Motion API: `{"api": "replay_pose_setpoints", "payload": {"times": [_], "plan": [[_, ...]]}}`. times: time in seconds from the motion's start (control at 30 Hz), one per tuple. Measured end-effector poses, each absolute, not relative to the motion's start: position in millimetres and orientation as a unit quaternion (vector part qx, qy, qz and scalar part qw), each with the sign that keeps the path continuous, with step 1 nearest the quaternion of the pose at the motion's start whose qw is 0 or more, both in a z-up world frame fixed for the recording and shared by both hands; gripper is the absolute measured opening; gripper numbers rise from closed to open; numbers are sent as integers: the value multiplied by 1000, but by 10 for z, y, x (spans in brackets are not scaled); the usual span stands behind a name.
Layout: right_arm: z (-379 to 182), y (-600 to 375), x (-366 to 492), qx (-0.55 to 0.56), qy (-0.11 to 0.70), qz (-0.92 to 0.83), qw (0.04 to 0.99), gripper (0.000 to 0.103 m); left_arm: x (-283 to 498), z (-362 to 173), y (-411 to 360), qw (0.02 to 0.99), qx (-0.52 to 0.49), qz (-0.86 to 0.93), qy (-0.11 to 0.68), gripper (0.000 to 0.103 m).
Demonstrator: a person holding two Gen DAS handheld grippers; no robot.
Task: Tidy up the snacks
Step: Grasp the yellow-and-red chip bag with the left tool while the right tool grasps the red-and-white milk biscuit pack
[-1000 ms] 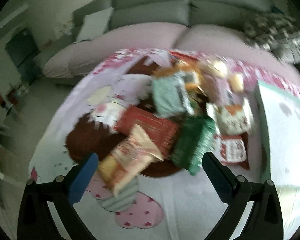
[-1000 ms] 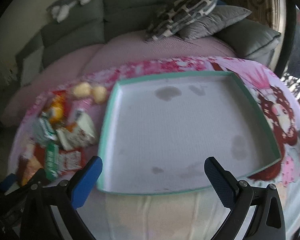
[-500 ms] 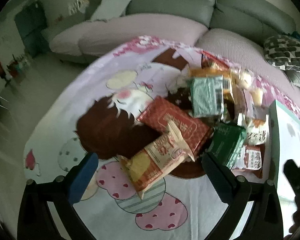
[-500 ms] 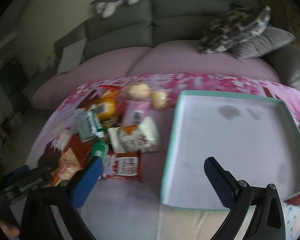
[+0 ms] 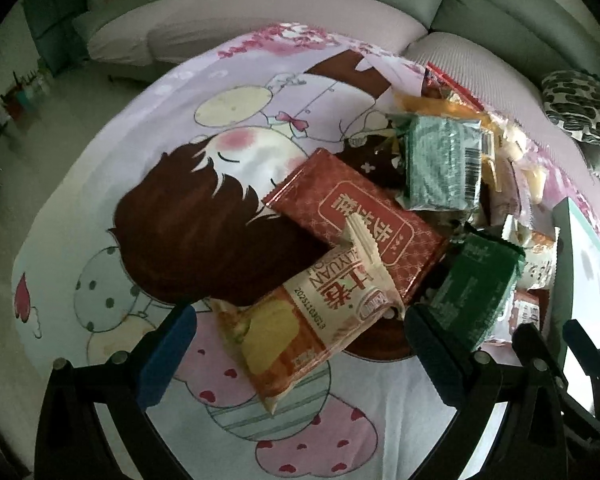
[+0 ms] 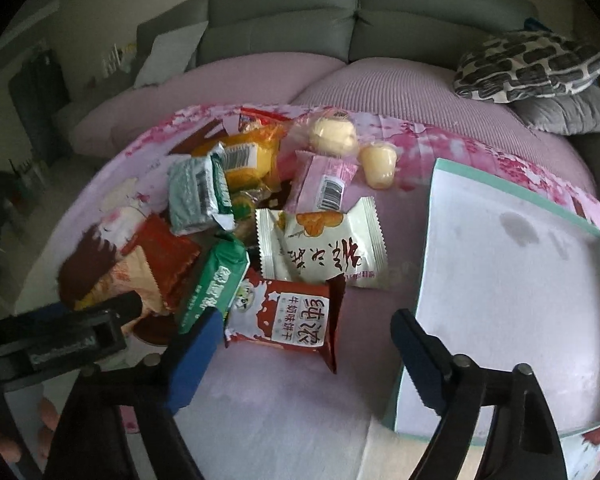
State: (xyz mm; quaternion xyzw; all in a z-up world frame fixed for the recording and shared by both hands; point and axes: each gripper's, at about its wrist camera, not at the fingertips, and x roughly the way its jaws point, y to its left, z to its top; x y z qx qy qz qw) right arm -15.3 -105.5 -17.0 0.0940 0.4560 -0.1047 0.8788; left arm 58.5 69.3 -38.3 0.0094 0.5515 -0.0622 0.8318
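Note:
A heap of snack packets lies on a cartoon-print cloth. My left gripper is open, with a beige and orange packet lying between its blue pads, not touching them. A large red packet and a dark green packet lie just beyond. My right gripper is open and empty, just short of a red and white biscuit packet. A white packet, a pink packet and a jelly cup lie farther back. The empty teal-rimmed white tray sits to the right.
A grey sofa with a pink cover stands behind the table, with a patterned cushion at the right. The left gripper's body shows at the lower left of the right wrist view. The table's left edge drops to the floor.
Both grippers have swung left and moved closer to the snack heap. The right gripper has left the tray and now faces the packets. Both stay open.

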Motion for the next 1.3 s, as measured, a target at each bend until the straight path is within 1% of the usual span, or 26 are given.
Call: {"api": "replay_pose_setpoints", "payload": {"times": [0.17, 0.33, 0.43, 0.57, 0.63, 0.7, 0.73, 0.77, 0.8, 0.87, 0.93, 0.97, 1.13, 1.2, 1.3], "plan": [[-269, -1052, -64, 90, 465, -105, 874, 84, 702, -469, 776, 825, -21, -58, 562, 103], [-326, -993, -1, 81, 470, -96, 874, 84, 751, -477, 784, 826, -21, -57, 560, 103], [-355, -973, 25, 84, 474, -88, 872, 84, 731, -491, 767, 825, -20, -62, 561, 100], [-408, -932, 70, 82, 482, -85, 868, 85, 752, -505, 743, 825, -12, -57, 562, 89], [-427, -919, 84, 78, 484, -89, 867, 84, 749, -504, 741, 825, -10, -57, 562, 88], [-430, -932, 81, 82, 484, -94, 866, 84, 724, -489, 728, 826, -7, -58, 561, 83], [-432, -929, 99, 85, 483, -96, 866, 82, 715, -476, 722, 827, -4, -58, 560, 81], [-428, -947, 96, 90, 483, -96, 866, 77, 705, -464, 716, 827, -3, -60, 559, 77], [-427, -962, 93, 95, 484, -96, 865, 74, 690, -454, 706, 828, -2, -62, 558, 72], [-417, -982, 82, 99, 482, -94, 865, 69, 664, -420, 686, 828, -4, -67, 557, 65], [-398, -980, 76, 97, 481, -96, 866, 65, 653, -400, 683, 829, -4, -68, 555, 61], [-390, -983, 73, 99, 480, -95, 866, 65, 649, -391, 681, 830, -5, -68, 554, 58], [-365, -1045, 56, 118, 479, -95, 865, 65, 649, -381, 711, 833, -13, -70, 549, 51], [-343, -1061, 42, 123, 477, -94, 865, 65, 645, -368, 752, 834, -17, -75, 546, 44], [-276, -1083, -1, 126, 468, -93, 870, 65, 614, -336, 741, 836, -15, -80, 543, 41]]}}
